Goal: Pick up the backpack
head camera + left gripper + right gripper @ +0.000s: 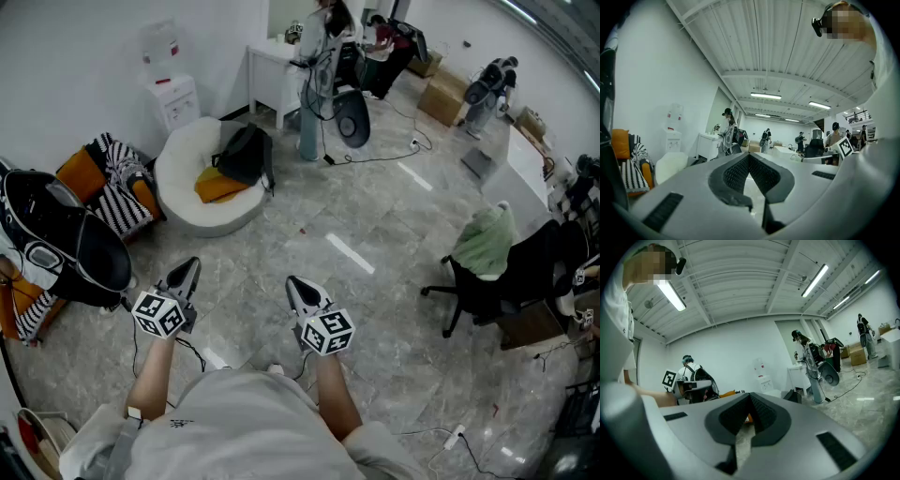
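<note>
A: What is at the far left of the room?

B: A black stroller point(66, 239) stands there. Just beside it is an orange armchair point(82, 172) with a black-and-white striped cloth point(120, 187) over it. A white water dispenser point(174, 97) stands against the wall behind them.

A: And where is the backpack?

B: The black backpack point(246, 153) lies on a round white cushion seat point(183, 164), toward its back right edge. A yellow cloth point(217, 186) lies on the same seat and touches the backpack at its lower left. The backpack is well apart from both tongs, ahead of them across the grey stone floor point(375, 216).

A: In what state is the left one?

B: The left gripper point(192, 264) is held level over the floor, in front of the person's body. In the left gripper view its two jaws are clenched tip to tip, and nothing is between them.

A: And the right one?

B: The right gripper point(292, 281) is the same. It is level, near the left one, and the right gripper view shows its jaws pressed together with nothing caught in them.

A: What is further to the right?

B: At the back is a white table point(270, 67), and a person point(323, 33) stands at it. At the right side stands a black office chair point(492, 281), with a green cloth point(486, 239) draped over its back.
</note>
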The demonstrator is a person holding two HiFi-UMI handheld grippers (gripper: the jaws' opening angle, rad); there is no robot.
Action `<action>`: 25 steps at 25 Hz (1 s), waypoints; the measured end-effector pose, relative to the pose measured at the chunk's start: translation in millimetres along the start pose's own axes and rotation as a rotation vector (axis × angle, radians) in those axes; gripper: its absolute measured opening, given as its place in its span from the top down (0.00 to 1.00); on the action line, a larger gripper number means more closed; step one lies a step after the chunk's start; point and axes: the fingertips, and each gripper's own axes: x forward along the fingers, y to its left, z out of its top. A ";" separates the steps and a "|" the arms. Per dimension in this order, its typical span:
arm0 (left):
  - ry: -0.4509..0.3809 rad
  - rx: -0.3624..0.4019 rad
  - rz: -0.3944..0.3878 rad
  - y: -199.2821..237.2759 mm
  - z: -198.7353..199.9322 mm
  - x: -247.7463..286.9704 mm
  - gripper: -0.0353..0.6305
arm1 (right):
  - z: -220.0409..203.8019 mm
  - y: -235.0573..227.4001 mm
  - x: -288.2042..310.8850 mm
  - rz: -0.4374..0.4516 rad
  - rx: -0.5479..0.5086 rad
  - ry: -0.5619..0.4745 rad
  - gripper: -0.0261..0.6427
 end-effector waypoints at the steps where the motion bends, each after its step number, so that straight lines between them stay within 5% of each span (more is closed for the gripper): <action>1: -0.002 0.002 0.005 -3.6 -1.0 2.6 0.94 | 0.5 -3.5 -2.9 0.004 -0.001 -0.001 0.95; 14: 0.000 0.045 0.037 -52.9 -8.3 11.3 0.94 | -12.1 -23.6 -39.6 0.081 0.020 0.022 0.95; 25: 0.015 0.055 0.077 -46.8 -10.0 11.3 0.94 | -14.4 -31.9 -36.0 0.107 0.054 0.029 0.95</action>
